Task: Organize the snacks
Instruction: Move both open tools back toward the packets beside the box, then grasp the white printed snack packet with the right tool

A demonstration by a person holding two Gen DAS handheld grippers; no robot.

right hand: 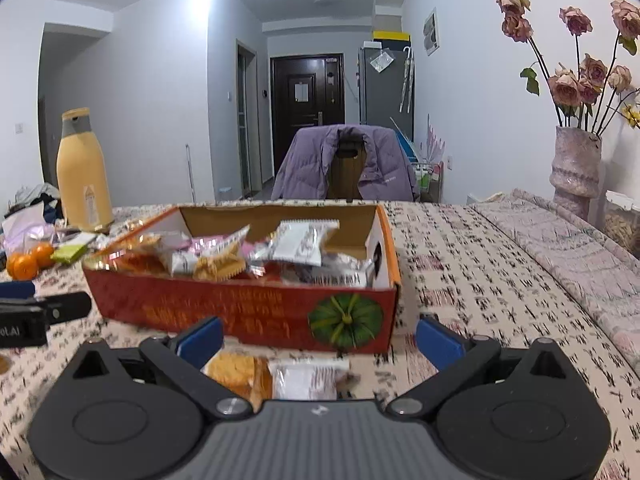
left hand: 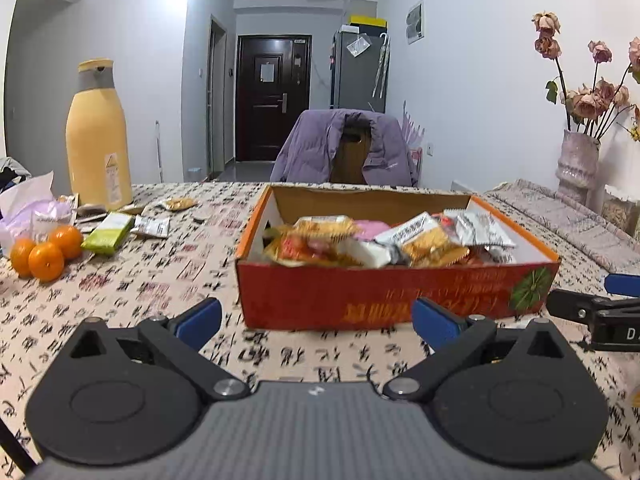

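A red cardboard box (left hand: 372, 296) stands on the patterned tablecloth, full of wrapped snack packets (left hand: 384, 240). It also shows in the right wrist view (right hand: 256, 304). My left gripper (left hand: 316, 318) is open and empty, just in front of the box. My right gripper (right hand: 318, 336) is open before the box's right front corner. A biscuit packet (right hand: 240, 372) and a white packet (right hand: 308, 378) lie on the cloth between its fingers, not gripped. Loose snacks lie at the far left: a green packet (left hand: 108, 234) and a silver packet (left hand: 152, 226).
A tall yellow flask (left hand: 98, 136) and three oranges (left hand: 44, 254) stand at the left by a plastic bag (left hand: 28, 208). A vase of dried roses (right hand: 576, 168) is at the right. A chair with a purple jacket (left hand: 344, 148) is behind the table.
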